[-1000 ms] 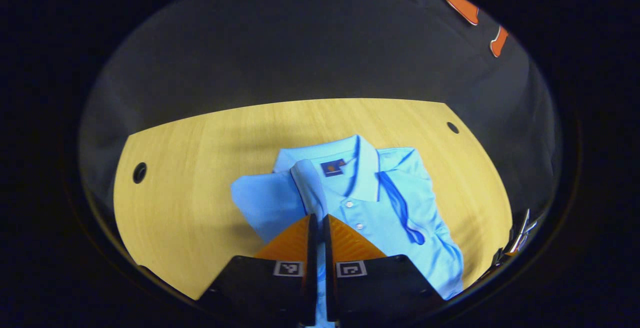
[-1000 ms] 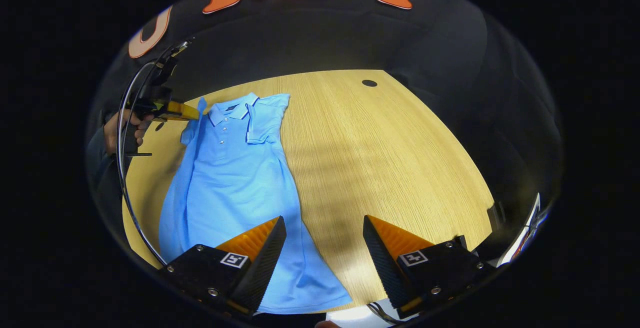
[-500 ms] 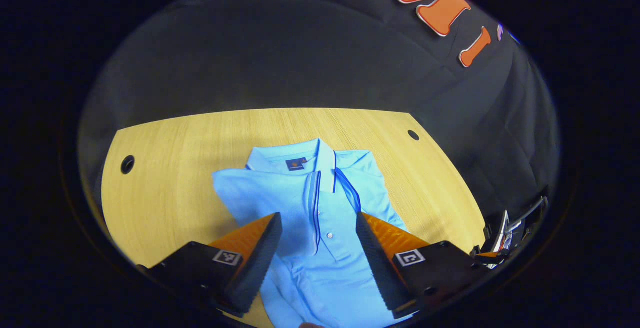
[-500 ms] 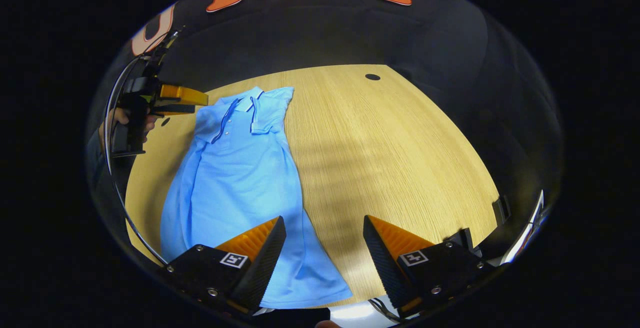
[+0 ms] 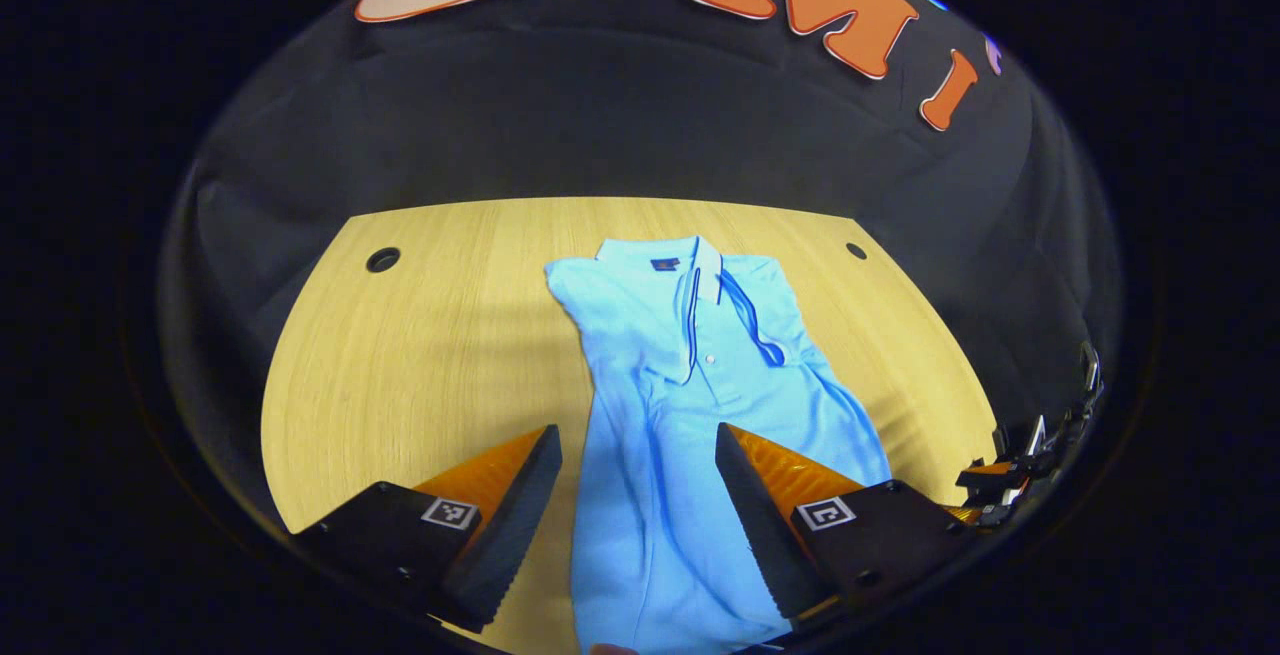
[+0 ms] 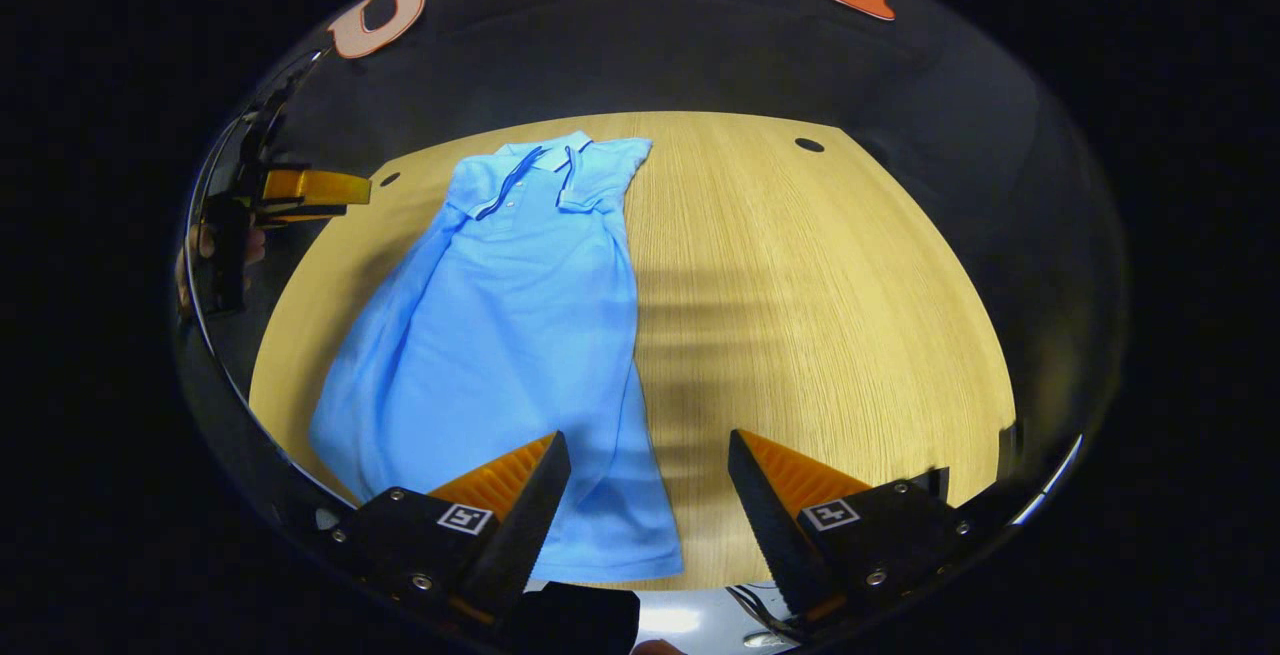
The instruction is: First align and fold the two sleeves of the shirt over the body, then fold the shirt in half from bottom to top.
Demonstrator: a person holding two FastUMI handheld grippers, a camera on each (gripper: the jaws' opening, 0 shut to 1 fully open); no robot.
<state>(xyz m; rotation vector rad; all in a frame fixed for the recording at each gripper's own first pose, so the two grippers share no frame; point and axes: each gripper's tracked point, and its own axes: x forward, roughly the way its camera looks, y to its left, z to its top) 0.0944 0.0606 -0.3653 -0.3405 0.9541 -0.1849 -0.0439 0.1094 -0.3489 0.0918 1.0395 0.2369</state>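
1. Surroundings, near to far. In the right gripper view, a pale surface and cables show just below the near edge of the wooden table, under the fingers. The tabletop right of the garment is bare, crossed by soft shadow bands. A round hole sits near the far right corner; a second hole sits near the far left corner in the left gripper view.
2. Shirt position. The light blue polo shirt lies flat on the left half of the table, hem toward the near edge, collar toward the far edge. Both sleeves lie folded inward over the chest, their dark trim lines running beside the button placket. The lower body is not yet folded up.
3. Obstructions. Nothing rests on the shirt. The fabric shows wrinkles along its left side.
4. Right gripper. The fingers are spread wide and hold nothing. It hovers over the near table edge; its left finger overlaps the hem corner in the view, and contact cannot be determined.
5. Left gripper. The fingers are spread wide with the shirt body visible between them; nothing is pinched. In the right gripper view this unit sits at the far left, apart from the shirt shoulder, held by a hand.
6. Background. The booth's black cloth wall stands behind the table.
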